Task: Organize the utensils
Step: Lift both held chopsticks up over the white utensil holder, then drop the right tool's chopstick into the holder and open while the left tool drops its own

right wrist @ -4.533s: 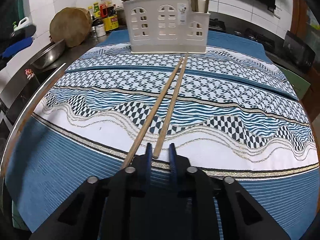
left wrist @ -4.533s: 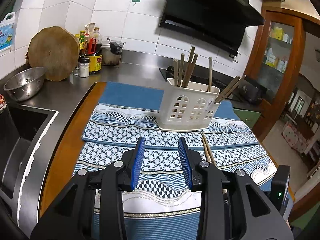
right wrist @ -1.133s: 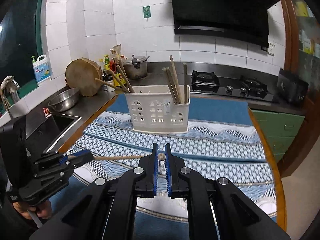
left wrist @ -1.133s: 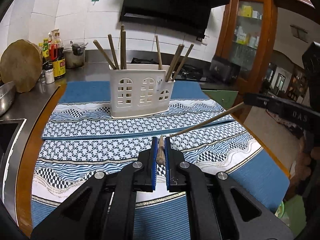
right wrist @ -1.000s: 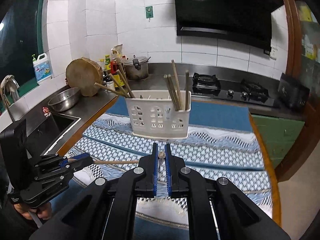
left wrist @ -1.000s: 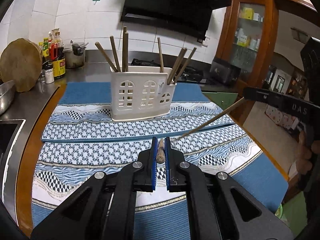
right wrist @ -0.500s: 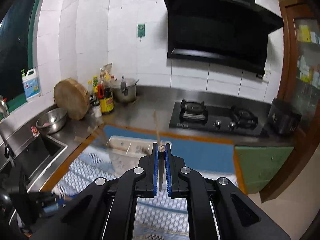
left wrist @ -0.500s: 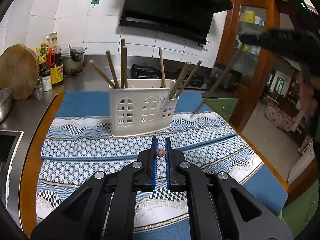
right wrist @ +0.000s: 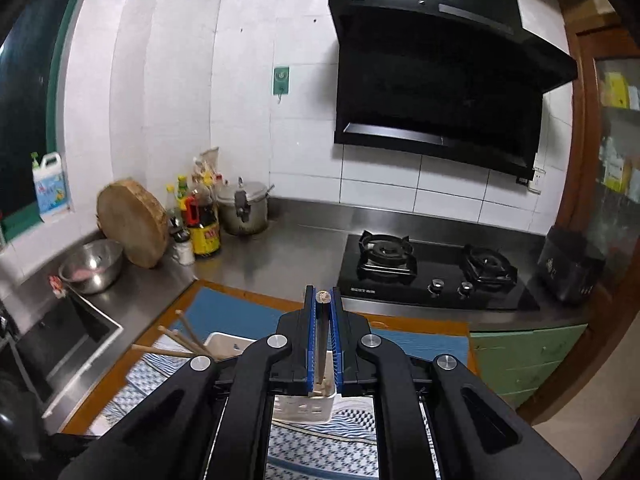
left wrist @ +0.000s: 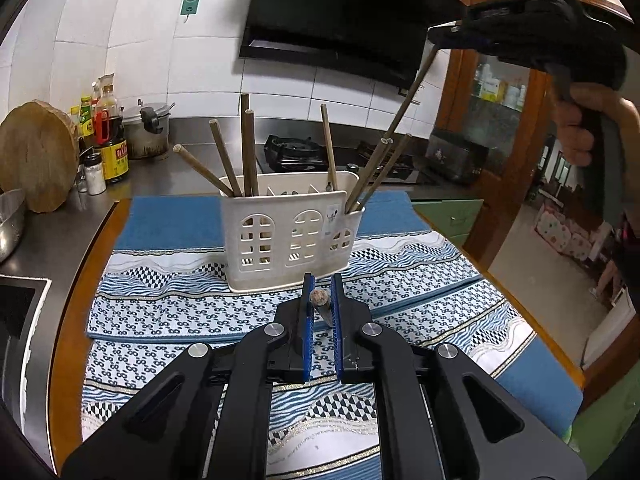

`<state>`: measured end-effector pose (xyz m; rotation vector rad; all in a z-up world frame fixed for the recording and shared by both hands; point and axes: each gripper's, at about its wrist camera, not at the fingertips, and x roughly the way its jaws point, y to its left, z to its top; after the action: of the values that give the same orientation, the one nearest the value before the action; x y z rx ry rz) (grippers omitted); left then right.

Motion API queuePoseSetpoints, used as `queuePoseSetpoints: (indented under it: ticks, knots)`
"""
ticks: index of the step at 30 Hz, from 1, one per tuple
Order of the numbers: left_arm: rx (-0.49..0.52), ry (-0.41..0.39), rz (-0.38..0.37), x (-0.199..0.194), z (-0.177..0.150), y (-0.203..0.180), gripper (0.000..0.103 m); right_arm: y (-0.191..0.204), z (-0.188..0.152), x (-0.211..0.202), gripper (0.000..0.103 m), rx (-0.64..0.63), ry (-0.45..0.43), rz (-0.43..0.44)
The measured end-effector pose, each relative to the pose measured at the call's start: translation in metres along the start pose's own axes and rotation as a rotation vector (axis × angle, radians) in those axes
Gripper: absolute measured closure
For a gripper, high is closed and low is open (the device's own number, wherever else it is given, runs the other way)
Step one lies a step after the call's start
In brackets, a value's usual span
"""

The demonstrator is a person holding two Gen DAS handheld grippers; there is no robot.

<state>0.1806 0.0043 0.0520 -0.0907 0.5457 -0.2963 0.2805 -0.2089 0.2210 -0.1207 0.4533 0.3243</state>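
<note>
Each hand-held gripper clamps one slim brown wooden chopstick: left (left wrist: pixel 321 300) end-on, right (right wrist: pixel 322 300) above the white holder (left wrist: pixel 288 232).

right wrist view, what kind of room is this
A home kitchen, most likely: a gas stove sits under a black range hood, with a steel sink and sauce bottles on the counter.

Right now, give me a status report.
Left gripper shut on a chopstick. Right gripper lowering another chopstick toward the white holder. Nothing blocking.
</note>
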Motion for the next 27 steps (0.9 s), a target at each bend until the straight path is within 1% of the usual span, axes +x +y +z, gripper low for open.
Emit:
queuePoseSetpoints:
  ticks: [4, 8, 12, 15, 20, 22, 24, 25, 27]
  knots:
    - [0.011, 0.007, 0.001, 0.002, 0.004, 0.0, 0.095, 0.002, -0.006, 0.031, 0.096, -0.009, 0.072, -0.013]
    - [0.037, 0.015, -0.002, 0.004, 0.009, -0.003, 0.096, 0.002, -0.016, 0.05, 0.096, -0.018, 0.117, -0.018]
    - [0.062, 0.012, -0.019, 0.008, 0.023, -0.008, 0.097, 0.002, -0.021, 0.059, 0.096, -0.022, 0.132, -0.017]
    - [0.093, -0.001, -0.009, 0.011, 0.037, -0.012, 0.098, 0.004, -0.023, 0.062, 0.096, -0.033, 0.14, -0.015]
    - [0.086, -0.008, -0.013, 0.017, 0.06, -0.009, 0.098, 0.002, -0.025, 0.068, 0.096, -0.039, 0.153, -0.016]
    - [0.073, -0.012, -0.011, 0.017, 0.07, -0.005, 0.098, 0.002, -0.027, 0.069, 0.092, -0.04, 0.157, -0.015]
    - [0.061, -0.022, -0.005, 0.016, 0.079, -0.002, 0.098, 0.0, -0.028, 0.068, 0.079, -0.037, 0.151, -0.014]
    - [0.059, -0.029, -0.002, 0.015, 0.083, -0.001, 0.098, -0.001, -0.03, 0.066, 0.077, -0.036, 0.147, -0.012]
    - [0.055, -0.049, 0.003, 0.011, 0.097, 0.001, 0.098, -0.003, -0.032, 0.062, 0.066, -0.03, 0.137, -0.015]
